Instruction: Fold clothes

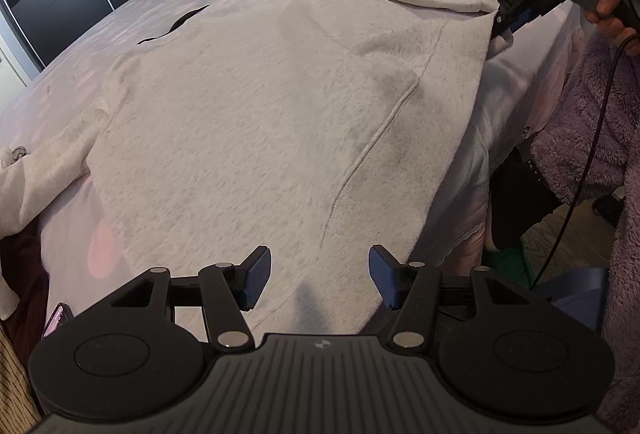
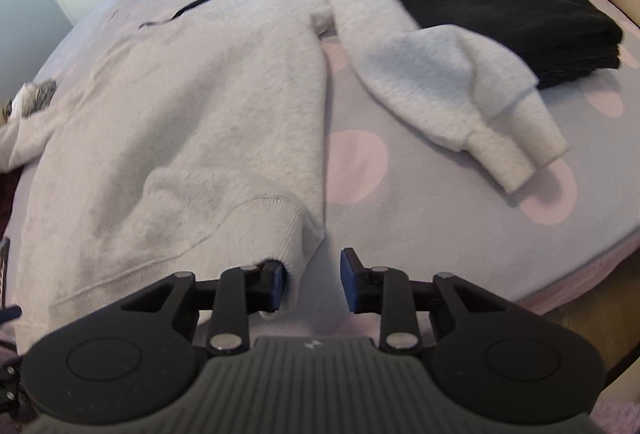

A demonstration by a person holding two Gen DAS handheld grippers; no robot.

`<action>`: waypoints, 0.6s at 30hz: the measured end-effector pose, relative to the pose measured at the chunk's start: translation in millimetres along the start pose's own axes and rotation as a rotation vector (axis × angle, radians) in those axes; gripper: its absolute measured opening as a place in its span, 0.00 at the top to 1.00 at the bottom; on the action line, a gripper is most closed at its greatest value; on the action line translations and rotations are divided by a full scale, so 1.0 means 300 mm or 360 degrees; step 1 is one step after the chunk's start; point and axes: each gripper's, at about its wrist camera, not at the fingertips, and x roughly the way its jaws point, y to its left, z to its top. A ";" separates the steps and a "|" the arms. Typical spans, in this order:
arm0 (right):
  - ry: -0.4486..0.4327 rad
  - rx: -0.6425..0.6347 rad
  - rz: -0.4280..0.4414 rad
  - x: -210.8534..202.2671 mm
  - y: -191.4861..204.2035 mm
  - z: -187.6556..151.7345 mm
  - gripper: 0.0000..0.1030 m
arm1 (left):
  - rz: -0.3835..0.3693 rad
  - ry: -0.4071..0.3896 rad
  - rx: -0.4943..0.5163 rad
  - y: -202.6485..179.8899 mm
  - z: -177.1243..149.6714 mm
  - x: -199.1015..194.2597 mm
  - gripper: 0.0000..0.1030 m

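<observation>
My left gripper (image 1: pixel 318 276) hangs with jaws spread over the hem of the grey sweatshirt (image 1: pixel 256 114), which lies flat on the bed (image 2: pixel 420 218). My right gripper (image 2: pixel 312 284) stands released at its hem corner. Farther off sits a folded black garment (image 2: pixel 508 6).

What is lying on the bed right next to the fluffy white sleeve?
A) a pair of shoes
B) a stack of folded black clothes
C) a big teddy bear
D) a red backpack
B: in the right wrist view, a folded black pile sits on the spotted bed sheet, just beyond the white sweatshirt's sleeve, whose upper part seems to touch its edge.
</observation>
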 end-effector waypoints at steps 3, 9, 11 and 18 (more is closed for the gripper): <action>0.0056 -0.0007 0.0022 0.035 0.010 -0.006 0.69 | 0.0006 -0.0001 -0.0009 0.001 -0.001 -0.002 0.49; -0.0022 0.0149 0.0040 -0.034 -0.043 -0.014 0.68 | 0.0003 -0.0012 -0.0017 0.006 -0.005 -0.012 0.49; -0.0069 0.0221 0.0072 -0.065 -0.068 -0.020 0.67 | -0.0001 -0.0016 -0.0013 0.007 -0.005 -0.012 0.49; -0.0190 0.0142 0.0159 -0.092 -0.022 -0.009 0.95 | -0.0068 -0.0130 0.0042 -0.008 0.011 -0.036 0.48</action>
